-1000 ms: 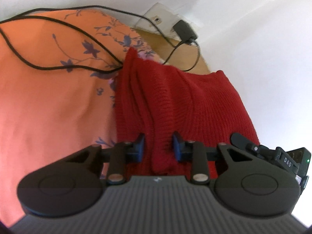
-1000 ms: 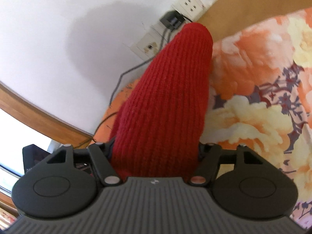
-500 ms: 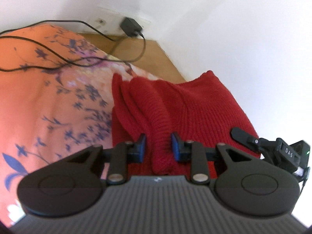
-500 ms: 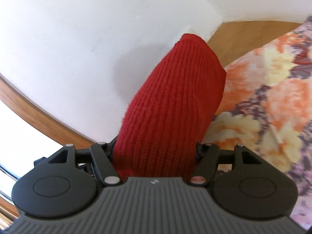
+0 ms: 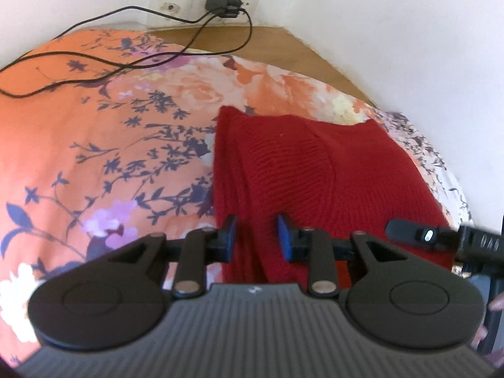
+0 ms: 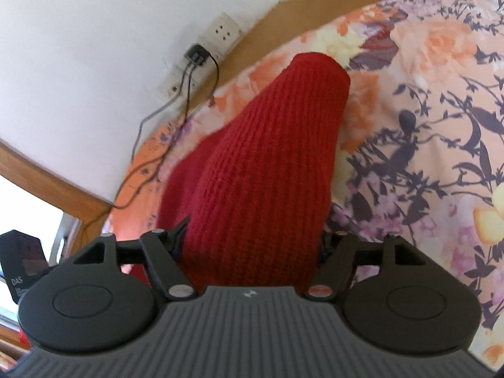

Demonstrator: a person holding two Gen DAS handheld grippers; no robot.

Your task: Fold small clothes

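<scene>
Red ribbed knit garment [image 5: 315,173], bunched into thick folds, spread over the floral orange bedsheet [image 5: 94,145] near the right wall. Left gripper [image 5: 256,236] jaws pinching a fold, just widened slightly; right gripper [image 6: 252,245] jaws wide around a thick roll, just widening.

Both cameras sit just behind their own jaws and look forward and down, close over the bed [image 5: 78,157]. The left view faces the wall socket [image 5: 204,3] head-on. The right view sees that socket [image 6: 201,60] at upper left, tilted. Both share the red knit [image 5: 315,173] [image 6: 267,173], cables [image 5: 94,60] and wall.
</scene>
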